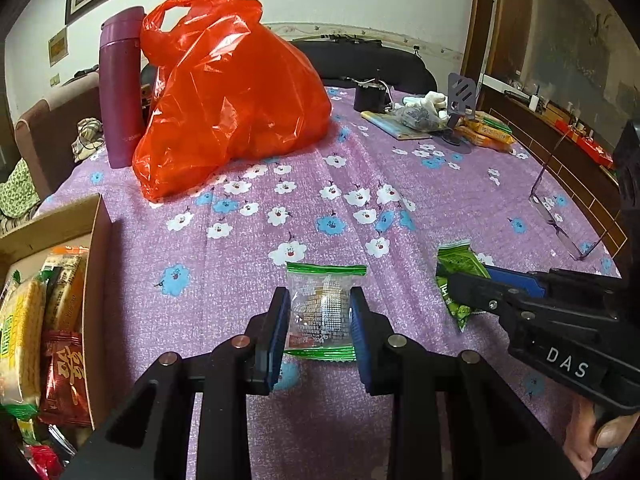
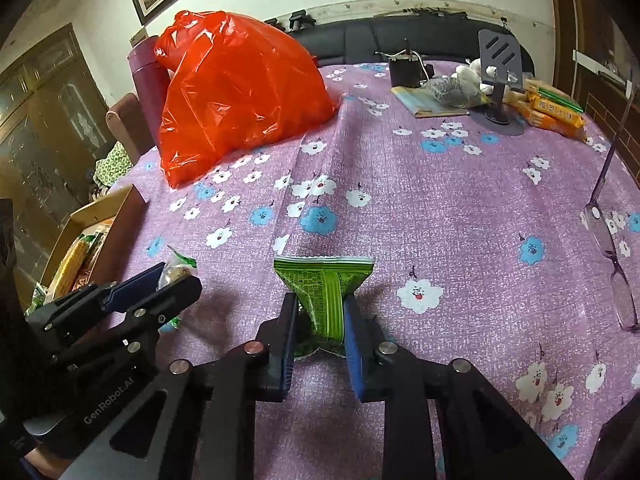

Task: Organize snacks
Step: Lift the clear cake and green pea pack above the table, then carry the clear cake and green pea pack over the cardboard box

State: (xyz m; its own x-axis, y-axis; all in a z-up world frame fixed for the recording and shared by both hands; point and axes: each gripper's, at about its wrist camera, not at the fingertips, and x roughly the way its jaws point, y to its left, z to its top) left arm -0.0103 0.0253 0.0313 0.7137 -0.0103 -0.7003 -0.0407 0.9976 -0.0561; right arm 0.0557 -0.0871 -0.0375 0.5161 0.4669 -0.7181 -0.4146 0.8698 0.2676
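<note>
My left gripper [image 1: 320, 300] is shut on a clear snack packet with green ends [image 1: 320, 308], its blue pads pressing both sides just over the purple flowered tablecloth [image 1: 440, 200]. My right gripper [image 2: 320, 304] is shut on a green snack packet [image 2: 324, 284], which is pinched narrow between the pads. From the left wrist view the right gripper [image 1: 468, 284] shows at the right edge with the green packet [image 1: 456, 264] in it. From the right wrist view the left gripper [image 2: 172, 276] shows at the lower left, holding the clear packet [image 2: 176, 268]. A cardboard box [image 1: 96, 264] with several snacks stands at the left.
A big red plastic bag [image 1: 228, 96] and a purple flask [image 1: 120, 88] stand at the back left. Glasses [image 2: 612, 248] lie at the right edge. A phone stand [image 2: 500, 80], orange snack packs [image 2: 556, 112], a white plush toy and a booklet sit at the back right.
</note>
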